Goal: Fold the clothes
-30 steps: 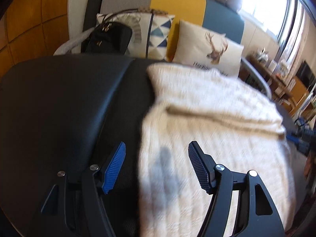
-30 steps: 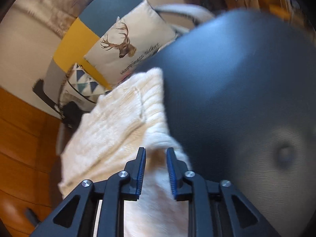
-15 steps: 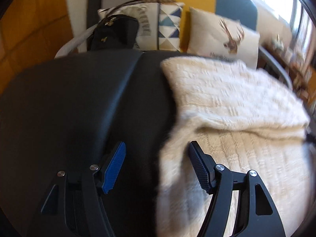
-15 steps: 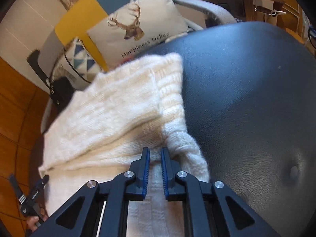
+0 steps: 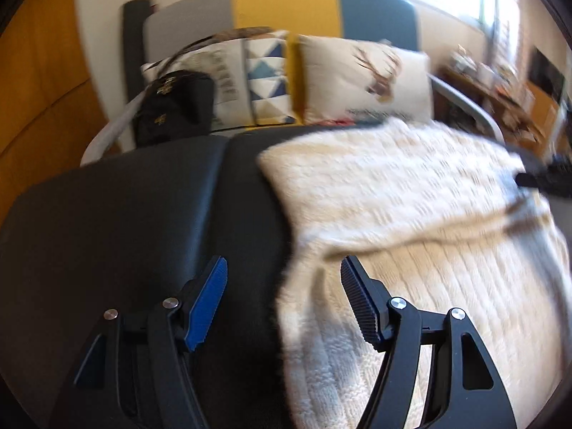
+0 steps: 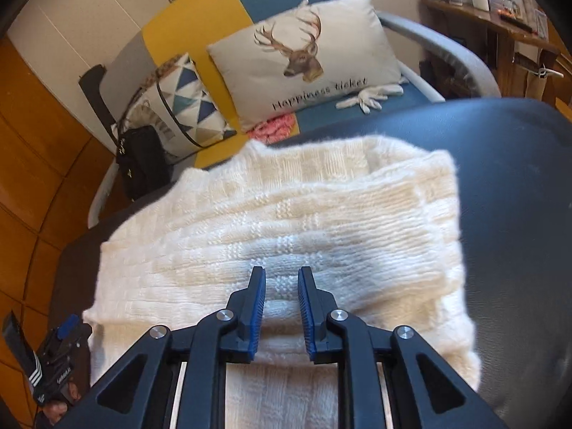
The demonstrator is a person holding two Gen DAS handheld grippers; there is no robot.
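The cream knitted sweater (image 6: 286,221) lies partly folded on the black padded desk (image 6: 514,193), its upper layer doubled over the lower one, in front of a sofa with a deer cushion (image 6: 304,60). The right claw (image 6: 281,307) hovers over the fold, jaws opening with nothing pinched between them. The left claw (image 5: 282,286) stands wide open at the sweater's left edge, gripping nothing.

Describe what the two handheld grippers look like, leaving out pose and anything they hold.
Both the left gripper and right gripper are black plastic with triangular cut-outs and silver pivot screws. Their fingers carry ribbed blue pads. In the right wrist view, the left gripper's body bears white stripes and small white lettering.
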